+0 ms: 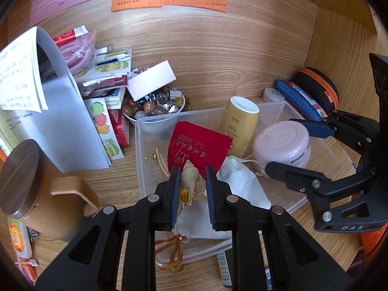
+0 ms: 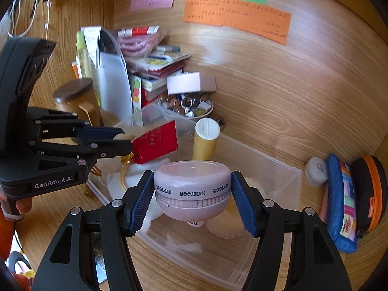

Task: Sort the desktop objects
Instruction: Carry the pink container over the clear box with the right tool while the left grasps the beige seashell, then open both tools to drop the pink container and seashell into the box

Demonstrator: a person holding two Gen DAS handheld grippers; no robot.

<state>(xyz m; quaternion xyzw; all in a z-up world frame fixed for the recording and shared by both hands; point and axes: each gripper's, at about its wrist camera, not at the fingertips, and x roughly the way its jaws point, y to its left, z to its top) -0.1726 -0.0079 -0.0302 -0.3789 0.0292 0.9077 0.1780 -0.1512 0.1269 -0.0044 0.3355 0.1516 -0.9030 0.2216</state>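
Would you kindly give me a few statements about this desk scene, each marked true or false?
1. The right hand-held gripper clamps a round pink plastic jar. True.
2. The left hand-held gripper holds a green glass marble. False: a beige spiral seashell charm sits between its pads.
3. A red fabric pouch with gold lettering lies in the clear plastic bin. True.
4. The yellow tube with a white cap lies outside the bin. False: it stands inside it.
5. The orange paper note lies flat on the desk. False: it is stuck on the wooden back wall.
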